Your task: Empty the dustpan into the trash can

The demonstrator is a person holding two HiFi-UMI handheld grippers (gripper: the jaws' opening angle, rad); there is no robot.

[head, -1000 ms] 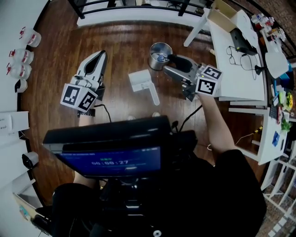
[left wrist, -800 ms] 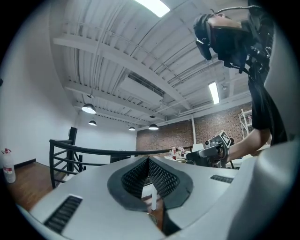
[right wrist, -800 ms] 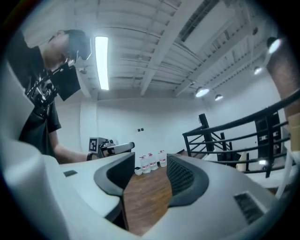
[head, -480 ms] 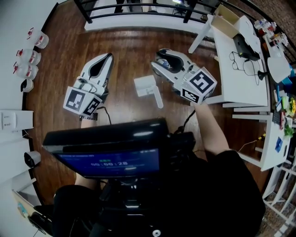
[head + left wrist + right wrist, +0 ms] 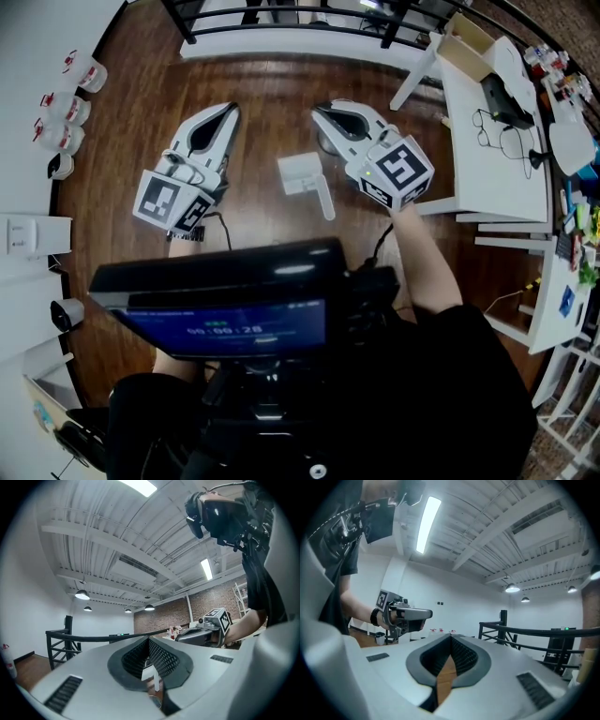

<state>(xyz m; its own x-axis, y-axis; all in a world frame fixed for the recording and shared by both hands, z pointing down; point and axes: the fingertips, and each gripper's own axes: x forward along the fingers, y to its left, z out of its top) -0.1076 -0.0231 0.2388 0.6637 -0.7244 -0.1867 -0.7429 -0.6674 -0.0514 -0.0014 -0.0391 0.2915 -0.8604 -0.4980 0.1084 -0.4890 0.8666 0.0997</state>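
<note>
A white dustpan (image 5: 303, 176) lies on the wooden floor between my two grippers, its handle toward me. The metal trash can (image 5: 325, 144) is almost wholly hidden under my right gripper (image 5: 317, 110), whose jaws have just finished closing and are shut with nothing between them. My left gripper (image 5: 231, 107) hangs to the left of the dustpan, also shut and empty. In the left gripper view a sliver of the dustpan (image 5: 151, 676) shows through the gap below the shut jaws, and the right gripper (image 5: 202, 633) is alongside. The right gripper view shows the left gripper (image 5: 407, 616).
A white table (image 5: 487, 141) with glasses and a dark case stands at the right. A black railing (image 5: 281, 13) runs along the far edge of the floor. Several bottles (image 5: 67, 92) sit on a white ledge at the left. A dark screen (image 5: 225, 305) hangs below my head.
My right gripper has risen from beside the trash can, rolled so its marker cube faces up, and its jaws went from open to shut. My left gripper rose a little. The dustpan stayed put.
</note>
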